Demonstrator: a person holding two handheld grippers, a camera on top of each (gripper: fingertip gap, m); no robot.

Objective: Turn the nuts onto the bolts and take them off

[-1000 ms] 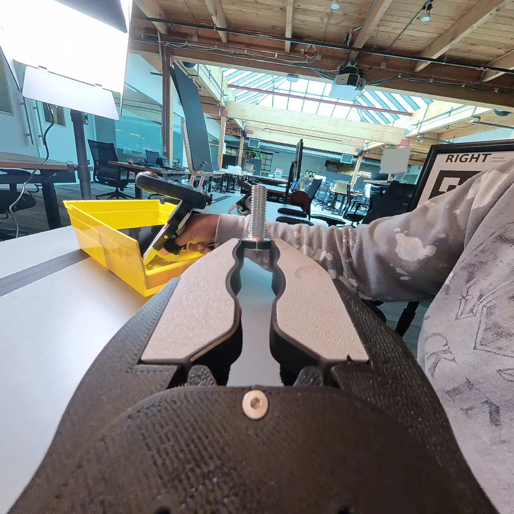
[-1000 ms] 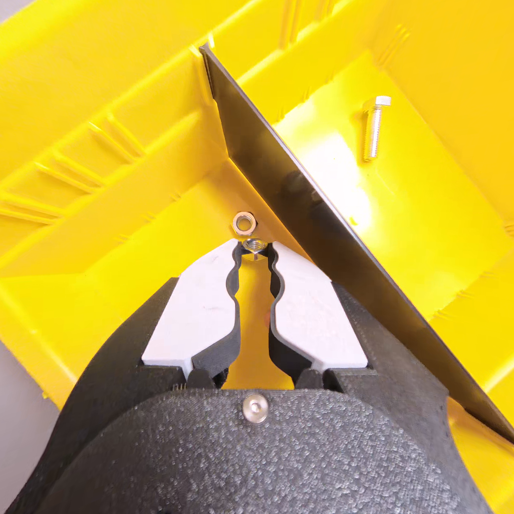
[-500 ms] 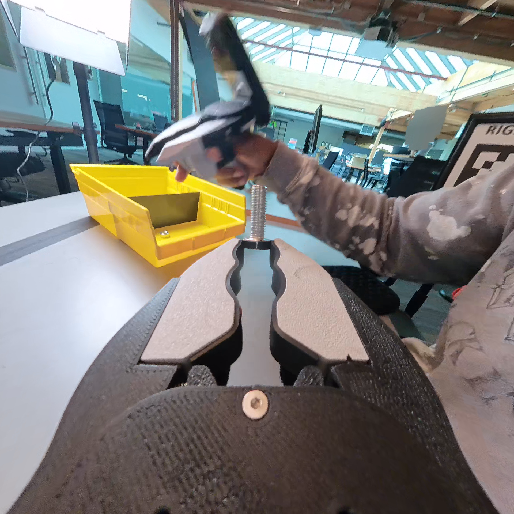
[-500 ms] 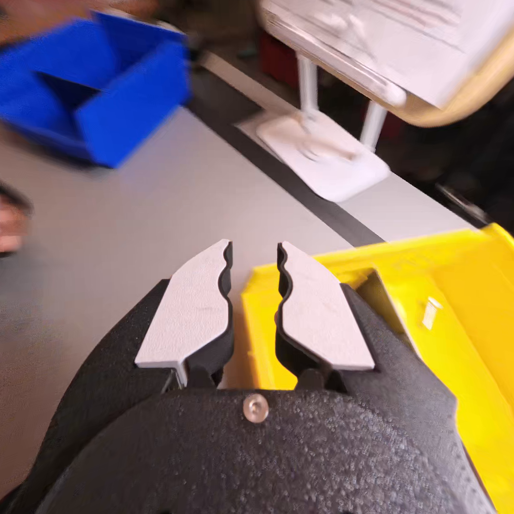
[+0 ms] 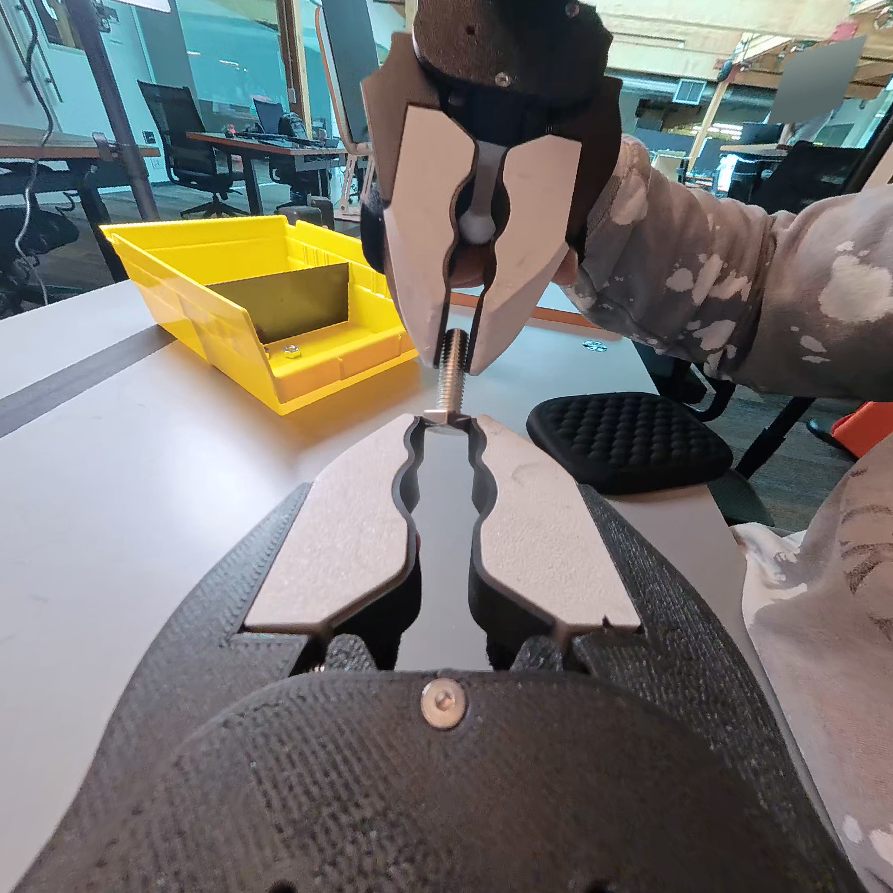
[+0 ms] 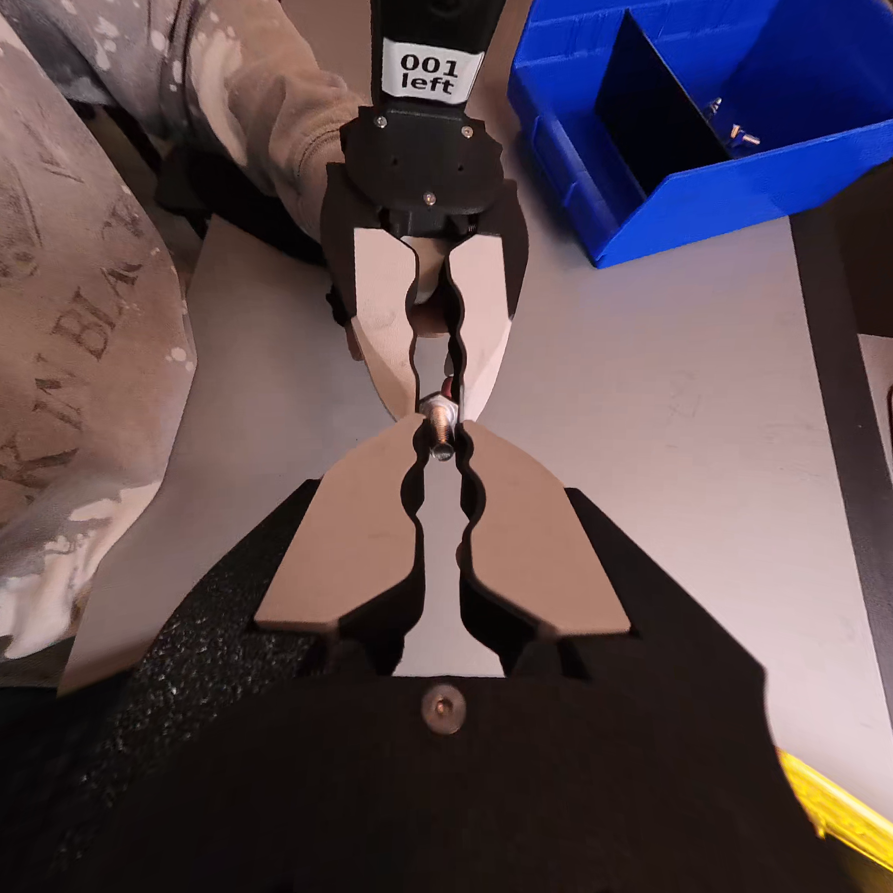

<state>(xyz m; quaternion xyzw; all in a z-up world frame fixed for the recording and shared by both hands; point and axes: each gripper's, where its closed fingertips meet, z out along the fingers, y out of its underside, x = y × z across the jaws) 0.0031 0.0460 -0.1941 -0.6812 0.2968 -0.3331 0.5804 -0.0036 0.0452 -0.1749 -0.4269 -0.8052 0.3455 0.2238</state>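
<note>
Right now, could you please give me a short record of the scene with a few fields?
left tongs: shut on the head of the bolt, its shaft upright
right tongs: above, pointing down, tips on either side of the bolt's threaded end
nut in right tongs: cannot tell
yellow bin: on the table beyond the bolt, black divider inside
loose nut: in the yellow bin's front compartment
blue bin: on the table, black divider inside

right hand-held gripper (image 5: pixel 452 360) out of yellow bin (image 5: pixel 232 309), tips now around bolt (image 5: pixel 449 374)
</note>
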